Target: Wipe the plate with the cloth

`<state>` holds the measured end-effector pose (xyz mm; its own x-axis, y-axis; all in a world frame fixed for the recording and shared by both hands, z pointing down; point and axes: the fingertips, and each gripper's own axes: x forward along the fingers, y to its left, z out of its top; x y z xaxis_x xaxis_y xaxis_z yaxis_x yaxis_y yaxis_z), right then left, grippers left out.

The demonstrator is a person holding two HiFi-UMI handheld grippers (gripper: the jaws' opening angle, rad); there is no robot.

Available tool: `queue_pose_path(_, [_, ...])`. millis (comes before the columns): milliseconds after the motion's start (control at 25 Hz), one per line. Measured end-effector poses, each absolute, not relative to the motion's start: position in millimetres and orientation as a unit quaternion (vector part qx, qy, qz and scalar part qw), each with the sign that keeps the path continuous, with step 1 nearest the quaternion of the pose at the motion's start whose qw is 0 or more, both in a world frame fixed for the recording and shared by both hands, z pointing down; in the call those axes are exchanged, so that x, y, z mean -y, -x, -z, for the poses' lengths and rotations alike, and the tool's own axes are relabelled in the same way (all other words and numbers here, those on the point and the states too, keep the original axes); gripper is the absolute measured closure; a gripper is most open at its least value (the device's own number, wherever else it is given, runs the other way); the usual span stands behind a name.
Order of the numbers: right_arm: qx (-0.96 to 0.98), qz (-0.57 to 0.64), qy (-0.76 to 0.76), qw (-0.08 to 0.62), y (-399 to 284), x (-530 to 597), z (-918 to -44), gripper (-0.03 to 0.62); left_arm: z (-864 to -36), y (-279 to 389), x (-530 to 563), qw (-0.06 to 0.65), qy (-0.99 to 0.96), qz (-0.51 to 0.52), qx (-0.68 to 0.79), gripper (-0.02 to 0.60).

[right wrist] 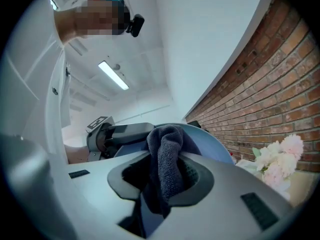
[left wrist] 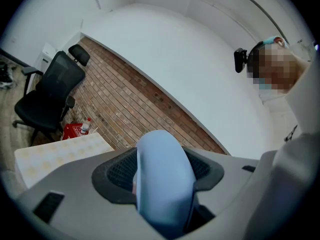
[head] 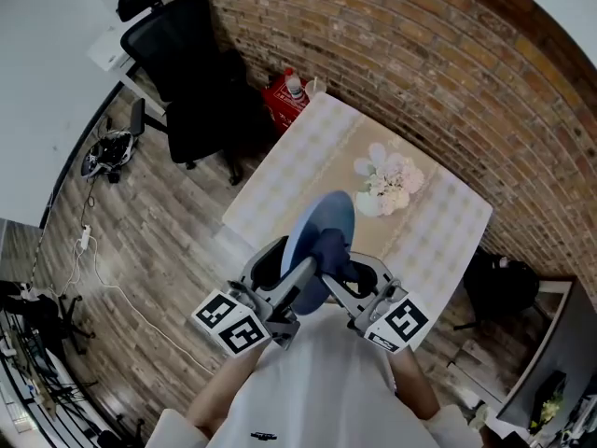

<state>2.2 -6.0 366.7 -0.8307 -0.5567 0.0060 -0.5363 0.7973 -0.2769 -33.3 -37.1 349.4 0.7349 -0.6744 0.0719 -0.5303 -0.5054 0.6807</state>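
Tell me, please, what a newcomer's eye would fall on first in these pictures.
First comes the pale blue plate, held up on edge above the table by the left gripper, whose jaws clamp its rim. The right gripper holds a dark blue cloth at the plate's face. Beyond, white flowers sit on the table near the brick wall.

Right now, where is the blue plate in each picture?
Head view: plate at the middle, over the table's near edge.
Left gripper view: low middle, edge-on in the left tongs.
Right gripper view: middle, behind the cloth.
Shared landmark: the brick wall.
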Motion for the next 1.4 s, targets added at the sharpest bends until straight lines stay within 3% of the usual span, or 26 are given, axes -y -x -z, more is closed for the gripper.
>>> queue_pose_path(320, [-0.962,0.103,0.253,0.028,20,7,-354,0.474,-339,24,31,0.375,-0.858,0.117,0.332,0.315])
queue_pose_path(760, [-0.940,0.108,0.318,0.060,-3,37,-347,0.474,-338,12,15,0.363,-0.875,0.089,0.308,0.315])
queue_pose_path(1400, [-0.893,0.144,0.422,0.054,-51,81,-372,0.474,-318,13,15,0.312,-0.904,0.090,0.278,0.316])
